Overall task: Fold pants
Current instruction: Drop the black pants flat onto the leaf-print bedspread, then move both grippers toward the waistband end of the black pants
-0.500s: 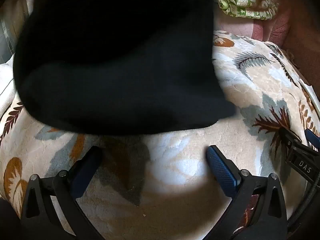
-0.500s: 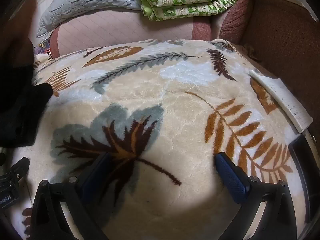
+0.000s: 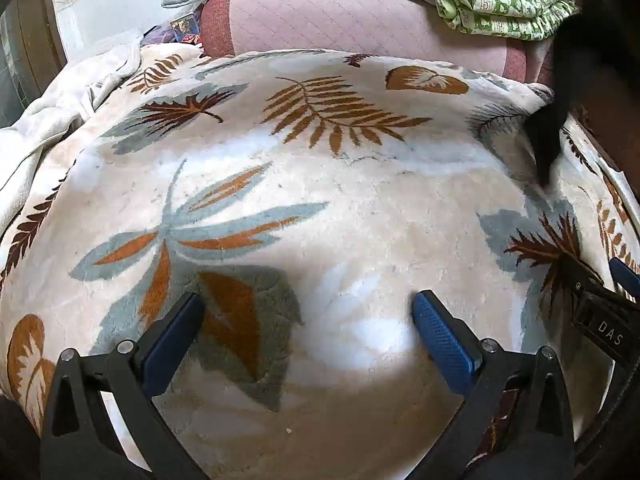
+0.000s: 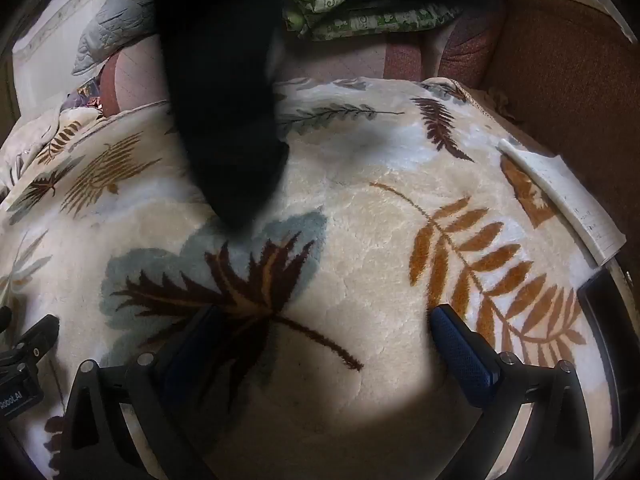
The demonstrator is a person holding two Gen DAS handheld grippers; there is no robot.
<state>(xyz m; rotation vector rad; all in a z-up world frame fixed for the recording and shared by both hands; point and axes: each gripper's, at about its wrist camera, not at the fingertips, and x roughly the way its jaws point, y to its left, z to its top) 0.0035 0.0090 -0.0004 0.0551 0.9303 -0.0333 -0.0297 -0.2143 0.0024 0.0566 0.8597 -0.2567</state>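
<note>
With both the left hand-held gripper (image 3: 306,330) and the right hand-held gripper (image 4: 324,344) wide and empty, the blurred black pants (image 4: 224,92) hanging over the blanket (image 4: 380,240) may land bunched.

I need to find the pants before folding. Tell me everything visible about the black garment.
The black garment is a dark, soft-looking cloth with no detail showing; whether it is the pants cannot be told. In the right wrist view it is blurred and hangs down from the top of the frame, narrowing to a rounded end just over the leaf-patterned blanket. In the left wrist view only a dark strip shows at the right edge. Neither gripper's fingers touch it. What holds it up is out of view.
</note>
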